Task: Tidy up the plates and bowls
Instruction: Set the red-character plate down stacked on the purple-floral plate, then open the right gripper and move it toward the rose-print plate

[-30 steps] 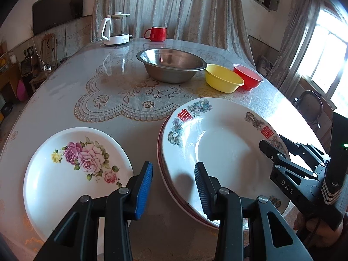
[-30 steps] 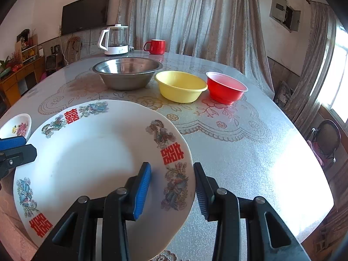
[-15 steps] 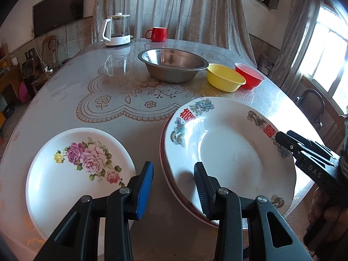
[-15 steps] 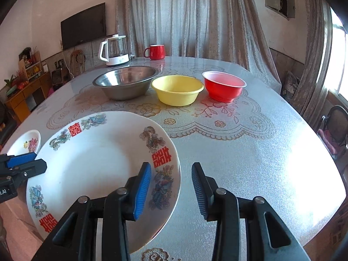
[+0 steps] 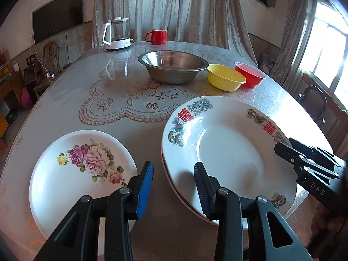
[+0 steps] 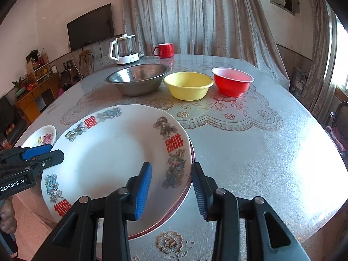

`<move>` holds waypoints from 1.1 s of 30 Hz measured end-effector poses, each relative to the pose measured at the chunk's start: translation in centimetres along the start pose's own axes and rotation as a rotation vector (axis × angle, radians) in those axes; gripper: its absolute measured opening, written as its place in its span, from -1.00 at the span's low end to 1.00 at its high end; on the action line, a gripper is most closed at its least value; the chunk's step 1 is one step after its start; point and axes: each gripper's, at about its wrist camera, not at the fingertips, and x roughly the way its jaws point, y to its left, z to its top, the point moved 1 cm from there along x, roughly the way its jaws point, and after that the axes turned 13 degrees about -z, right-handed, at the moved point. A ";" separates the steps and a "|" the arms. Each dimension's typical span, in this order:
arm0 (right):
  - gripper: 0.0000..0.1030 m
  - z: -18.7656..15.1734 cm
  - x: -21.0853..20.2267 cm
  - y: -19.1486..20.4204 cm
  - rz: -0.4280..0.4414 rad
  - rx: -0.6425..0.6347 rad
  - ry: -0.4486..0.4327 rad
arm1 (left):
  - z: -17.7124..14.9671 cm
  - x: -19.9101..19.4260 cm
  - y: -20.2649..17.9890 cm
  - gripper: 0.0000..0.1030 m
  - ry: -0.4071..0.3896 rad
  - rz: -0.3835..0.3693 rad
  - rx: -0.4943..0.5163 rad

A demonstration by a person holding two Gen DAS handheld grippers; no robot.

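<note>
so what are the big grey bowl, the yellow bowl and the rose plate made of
Grey bowl: looks like stainless steel, with a brushed silvery sheen and a thin rolled rim. Yellow bowl: probably plastic, an even matte colour with soft edges. Rose plate: likely glazed ceramic or porcelain, glossy white with a printed flower; melamine cannot be ruled out.

The right claw [image 6: 171, 187] straddles the dragon plate's [image 6: 108, 152] rim, apparently without gripping.

Grey curtains [image 6: 195, 15], wall television [image 6: 90, 27], sunlit window [image 5: 330, 50].
</note>
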 end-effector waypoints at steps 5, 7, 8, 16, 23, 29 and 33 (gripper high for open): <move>-0.30 0.1 0.3 -0.3 -0.006 0.009 0.010 | -0.3 0.3 -0.5 -0.24 0.008 -0.016 0.012; -0.30 0.0 0.5 -0.4 -0.021 0.013 0.017 | -0.4 0.3 -0.7 -0.24 0.010 -0.018 0.019; -0.30 0.0 0.5 -0.4 -0.031 0.007 0.012 | -0.4 0.3 -0.7 -0.24 0.009 -0.015 0.022; -0.29 1.4 -0.5 0.6 -0.047 -0.023 -0.034 | -0.1 -0.2 -0.2 -0.24 -0.027 -0.001 0.006; -0.19 2.6 -1.7 3.8 0.024 -0.118 -0.079 | 0.1 -0.8 0.2 -0.24 -0.054 -0.003 -0.011; -0.18 3.8 -2.3 6.9 0.106 -0.196 -0.098 | 0.3 -1.6 0.8 -0.23 -0.086 0.019 -0.017; -0.18 4.3 -2.3 8.2 0.169 -0.187 -0.092 | 0.3 -2.1 1.9 -0.24 -0.100 0.032 -0.044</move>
